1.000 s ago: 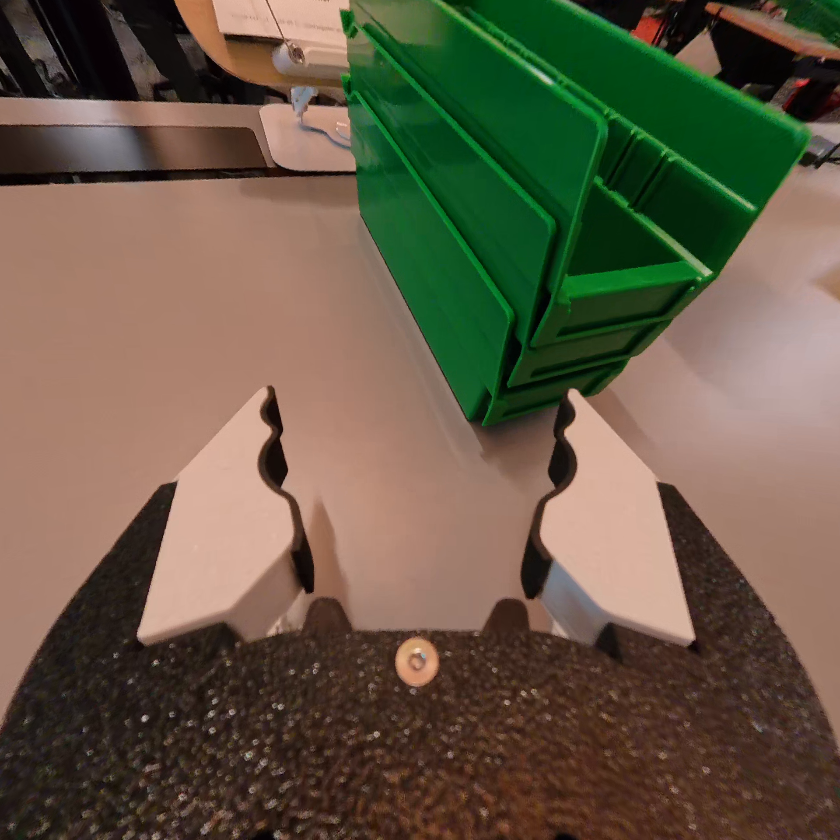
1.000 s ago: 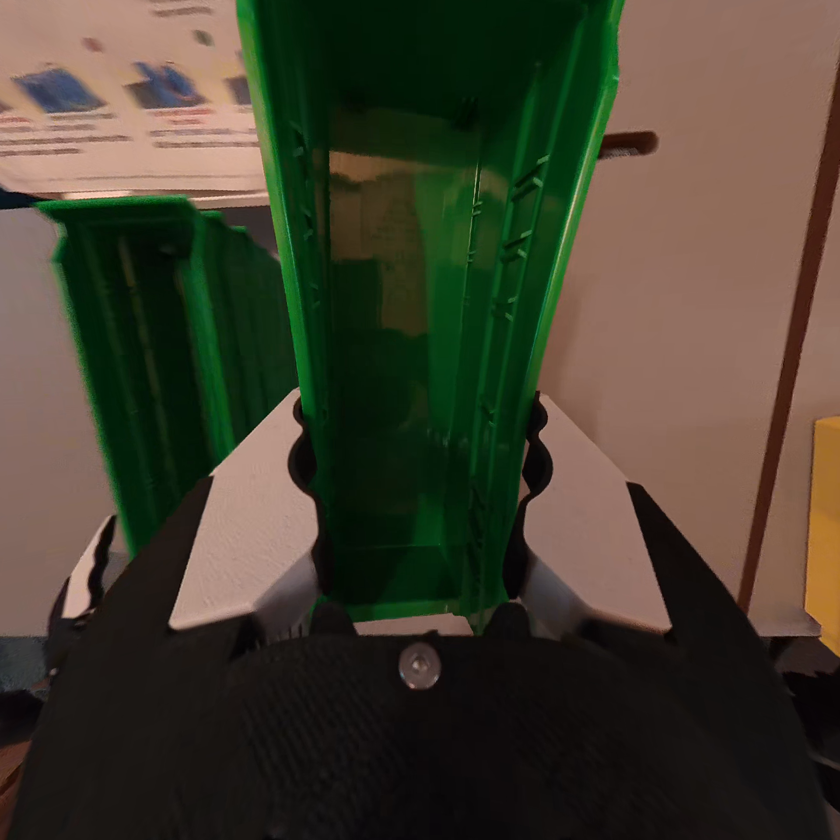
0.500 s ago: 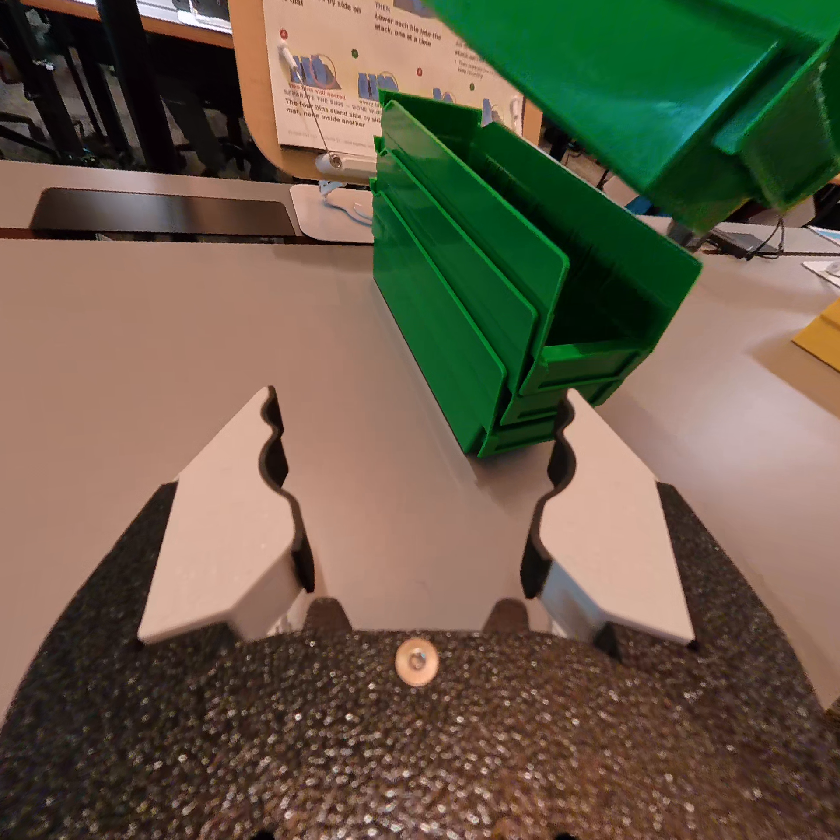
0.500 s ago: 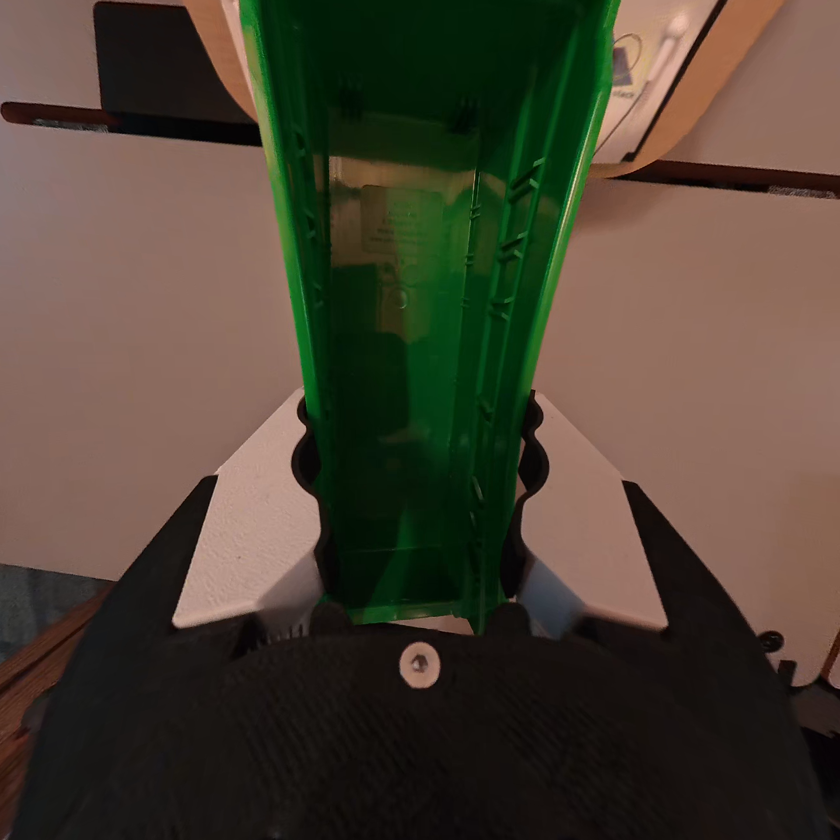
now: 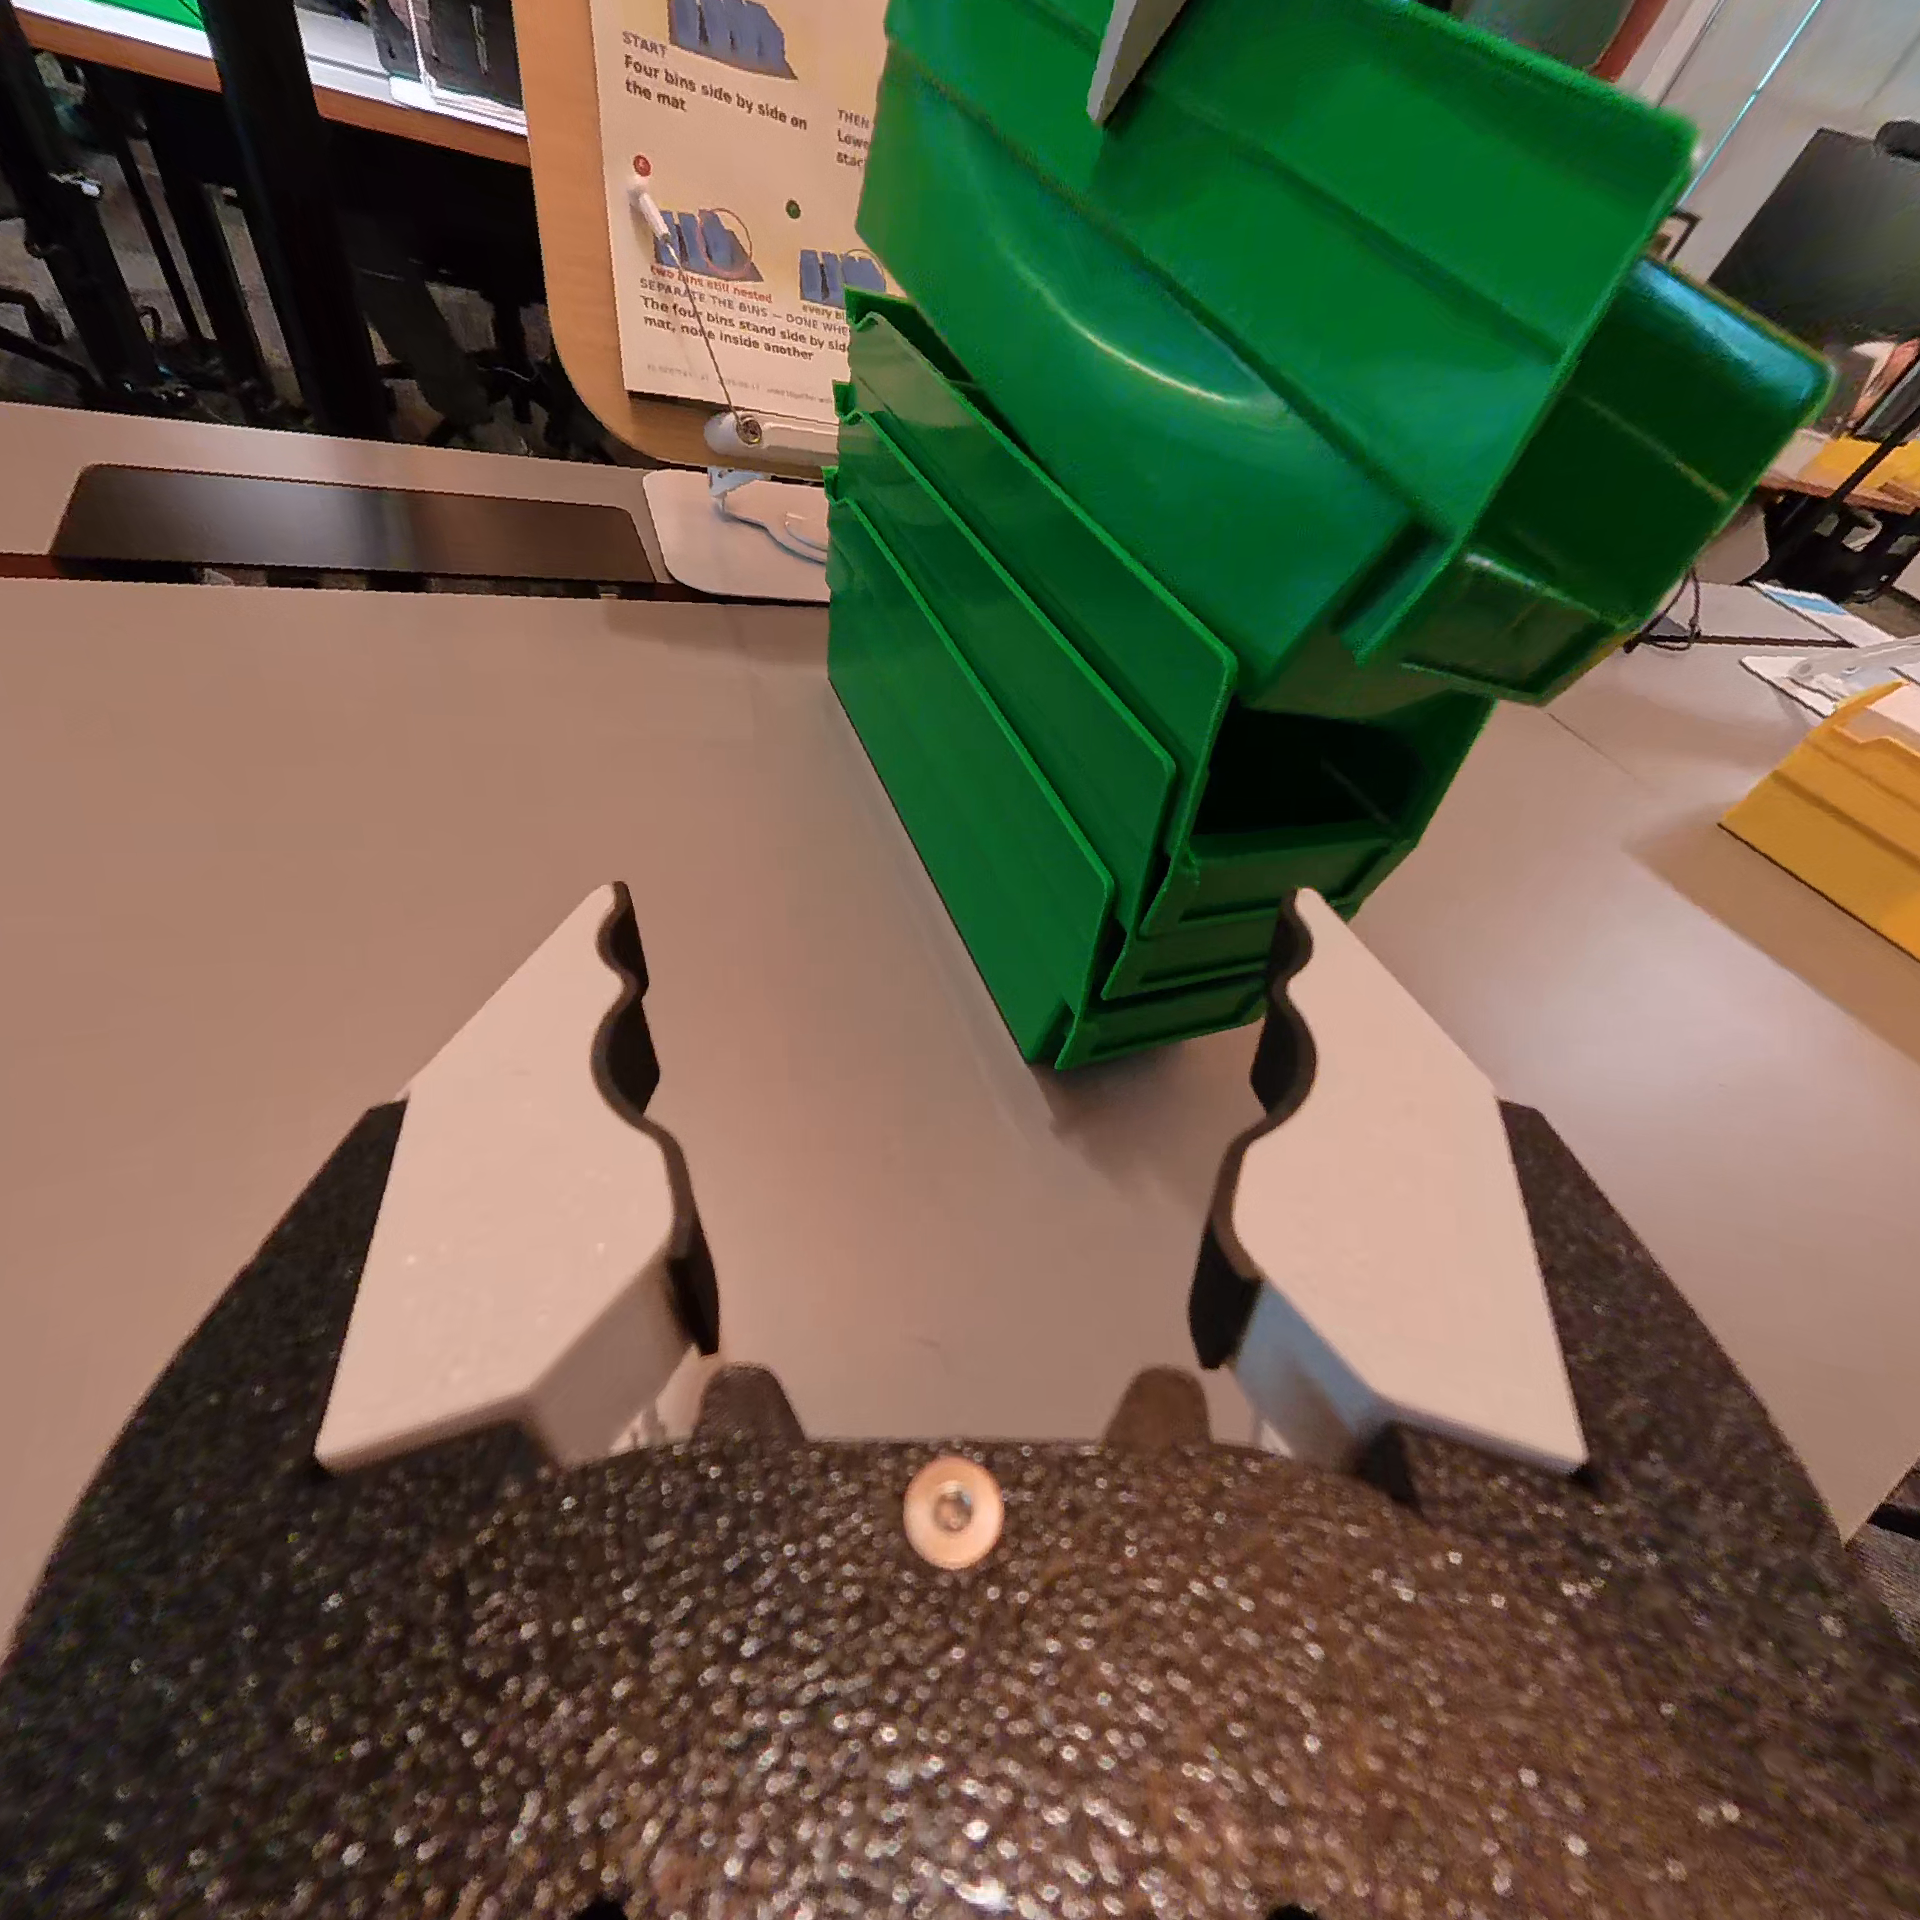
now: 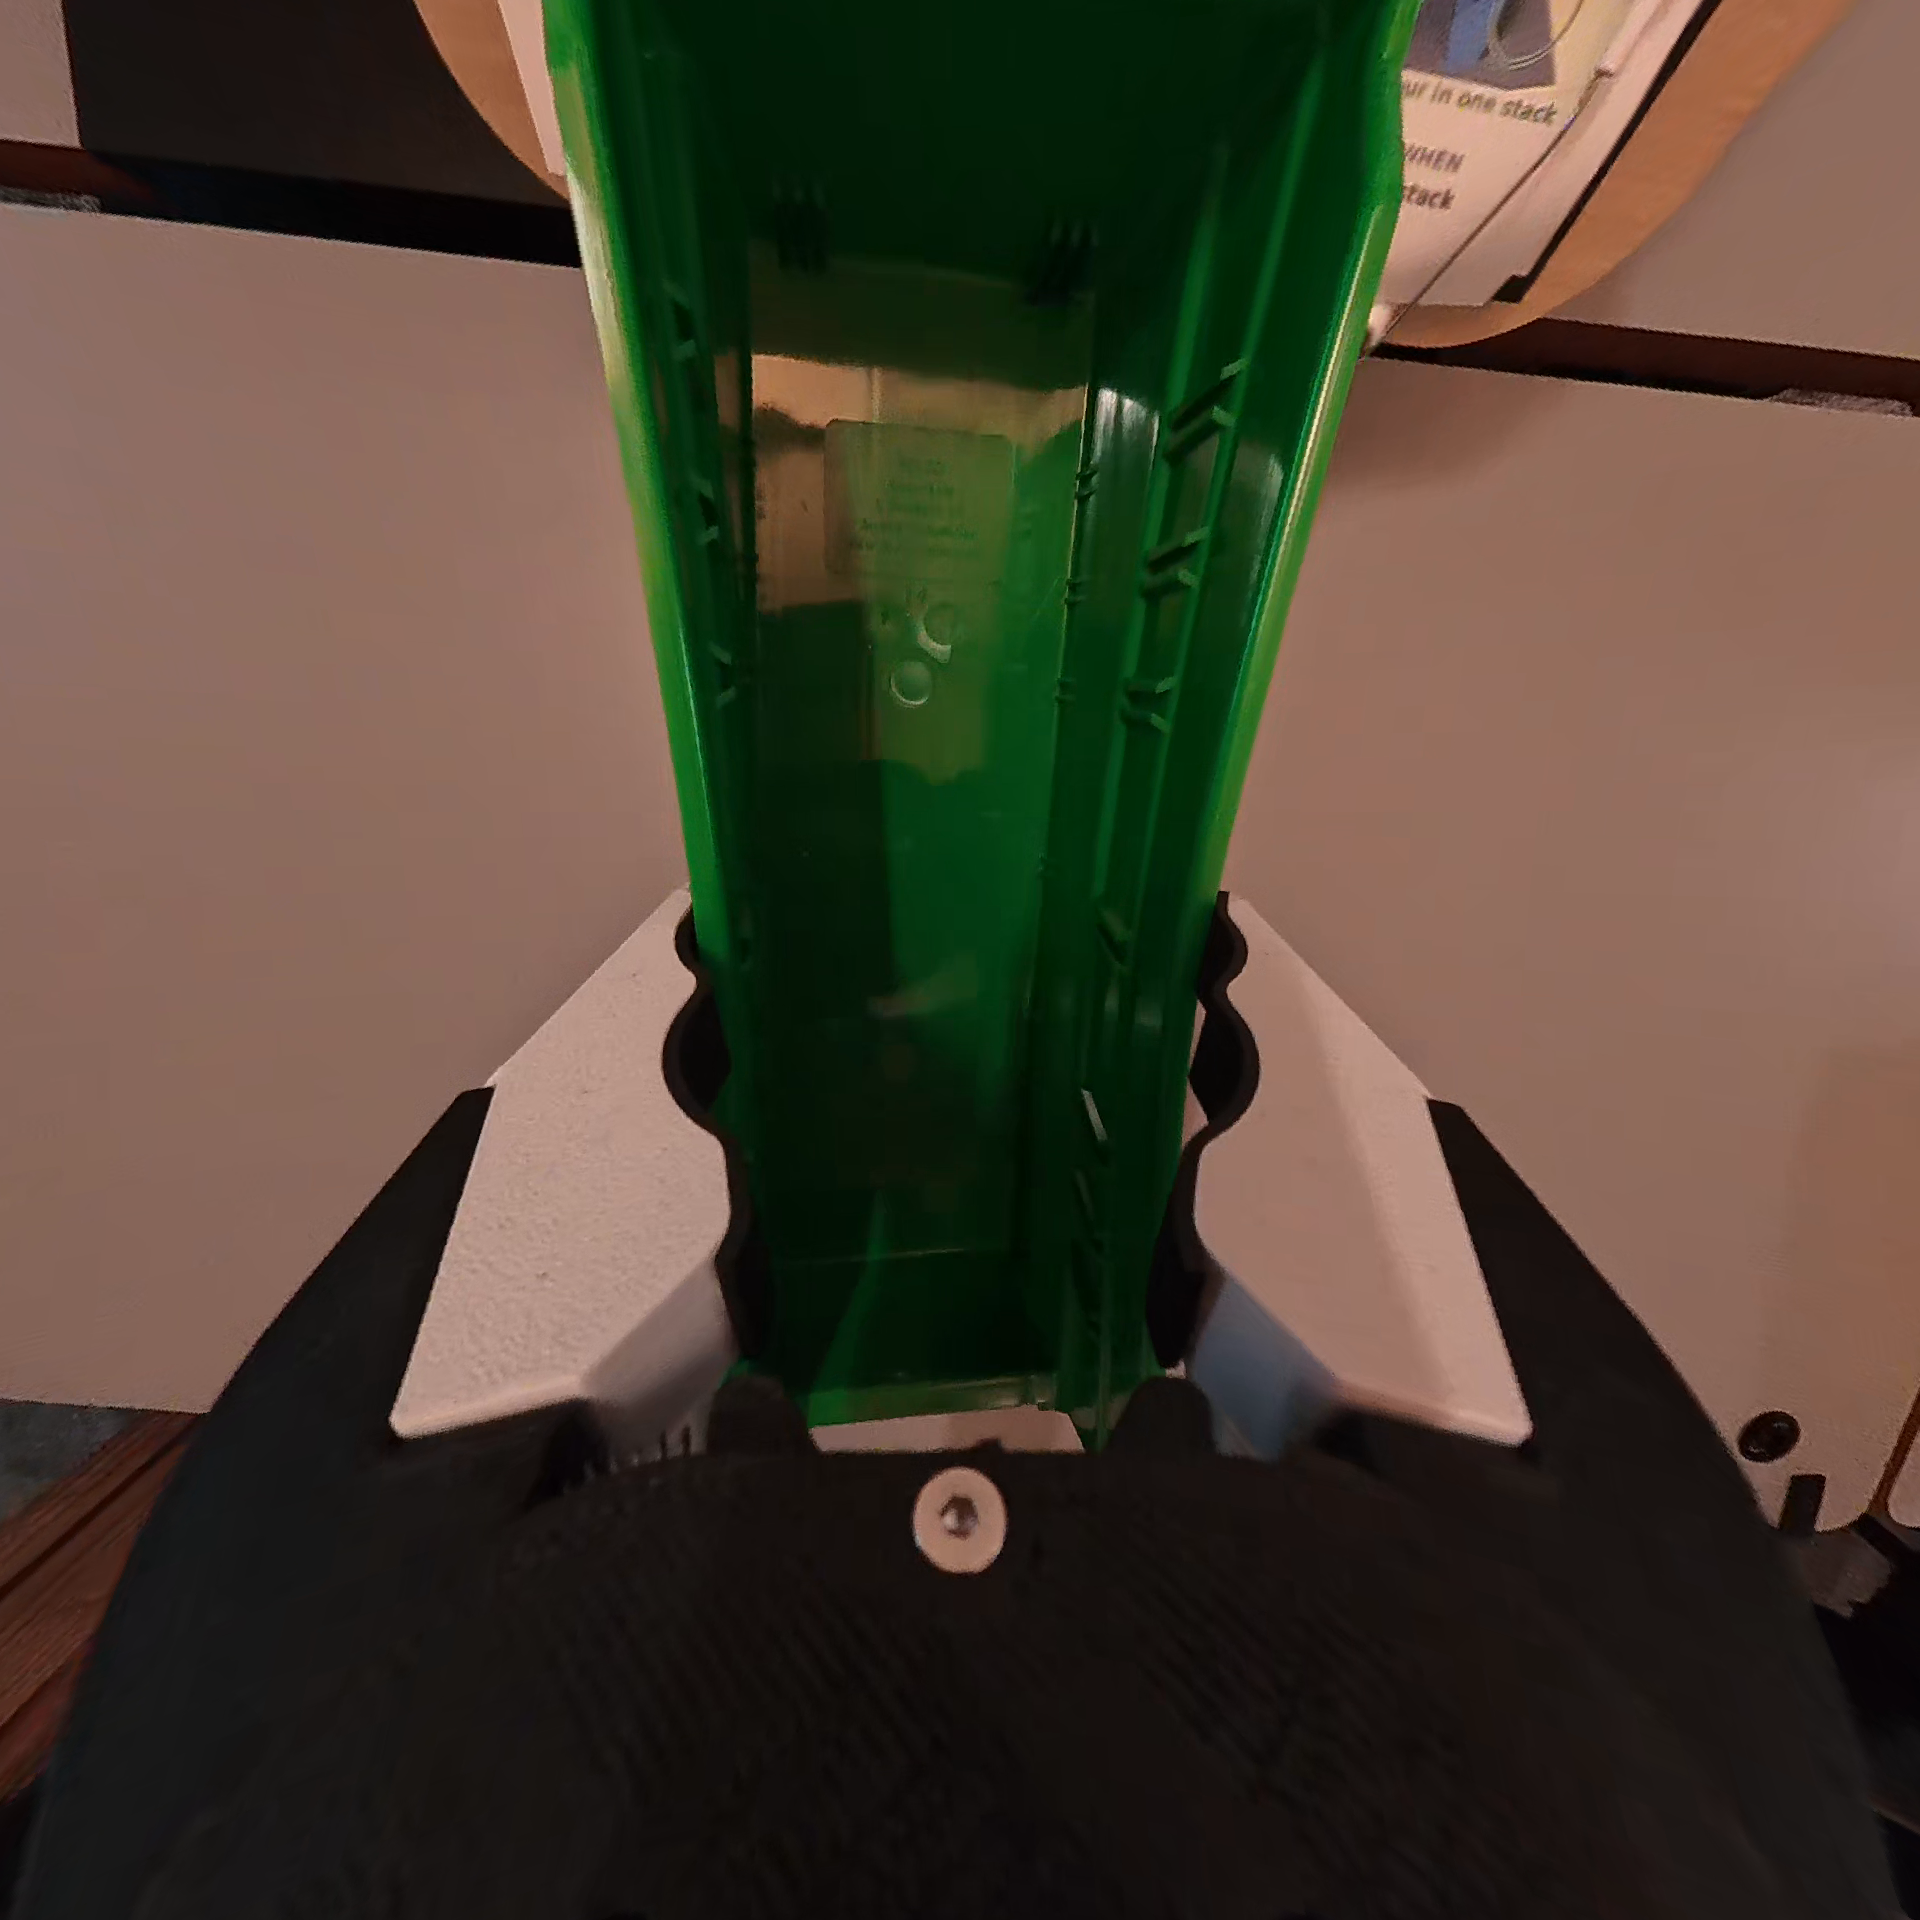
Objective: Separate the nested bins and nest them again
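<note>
A stack of three nested green bins [image 5: 997,748] stands on the grey table [image 5: 416,831]. My left gripper [image 5: 954,904] is open and empty, low over the table just in front of the stack's near end. A fourth green bin [image 5: 1226,343] hangs tilted in the air right above the stack, its lower end close to the top bin's opening. My right gripper [image 6: 956,987] is shut on this bin [image 6: 935,623], one finger on each long side wall. One of its fingertips [image 5: 1127,52] shows at the top of the left wrist view.
An instruction board [image 5: 707,208] on a wooden stand rises behind the stack, with a white pad [image 5: 727,530] at its foot. A dark slot [image 5: 353,520] lies at the table's back left. A yellow object [image 5: 1849,821] sits at the right edge.
The bin in my right gripper has swung in from the upper right and come down over the stack. My left gripper has stayed open and drawn back a little.
</note>
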Motion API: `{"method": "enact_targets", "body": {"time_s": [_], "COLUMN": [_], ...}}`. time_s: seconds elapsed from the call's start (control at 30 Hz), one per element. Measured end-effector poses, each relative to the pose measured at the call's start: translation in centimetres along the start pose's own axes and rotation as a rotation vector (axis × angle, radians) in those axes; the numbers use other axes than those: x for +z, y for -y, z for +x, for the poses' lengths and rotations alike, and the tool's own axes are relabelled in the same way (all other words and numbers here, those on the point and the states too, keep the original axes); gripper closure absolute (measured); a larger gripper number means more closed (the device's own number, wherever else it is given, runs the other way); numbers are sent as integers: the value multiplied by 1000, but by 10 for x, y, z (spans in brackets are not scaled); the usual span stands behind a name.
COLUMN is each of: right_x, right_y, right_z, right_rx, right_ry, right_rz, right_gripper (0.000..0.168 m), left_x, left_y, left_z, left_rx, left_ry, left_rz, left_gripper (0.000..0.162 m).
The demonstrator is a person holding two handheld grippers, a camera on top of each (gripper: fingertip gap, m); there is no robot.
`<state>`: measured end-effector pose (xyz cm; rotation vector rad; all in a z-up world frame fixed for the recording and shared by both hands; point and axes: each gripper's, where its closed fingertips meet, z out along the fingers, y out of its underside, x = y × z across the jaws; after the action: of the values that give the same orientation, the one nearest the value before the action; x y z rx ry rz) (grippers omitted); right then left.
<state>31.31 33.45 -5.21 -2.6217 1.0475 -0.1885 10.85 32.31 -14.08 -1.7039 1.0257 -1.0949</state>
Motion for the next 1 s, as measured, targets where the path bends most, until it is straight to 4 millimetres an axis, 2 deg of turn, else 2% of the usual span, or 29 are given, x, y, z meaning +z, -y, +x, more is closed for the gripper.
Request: {"method": "enact_targets", "body": {"time_s": [0.3, 0.57, 0.73, 1.0], "right_x": [13, 34, 37, 53], "right_y": [1, -1, -1, -15], "right_z": [4, 4, 3, -4], "right_rx": [-3, -2, -16, -46], "right_ry": [-64, -87, -107, -86], "right_rz": [-22, -49, -66, -116], "right_gripper": [76, 74, 72, 60], "left_x": [-1, -3, -2, 1], "left_y": [1, 5, 4, 0], "left_z": [4, 3, 4, 10], "left_rx": [-8, -33, -32, -18], "left_ry": [-19, -34, -37, -46], "left_rz": [4, 16, 12, -1], "left_gripper": [46, 46, 46, 46]}}
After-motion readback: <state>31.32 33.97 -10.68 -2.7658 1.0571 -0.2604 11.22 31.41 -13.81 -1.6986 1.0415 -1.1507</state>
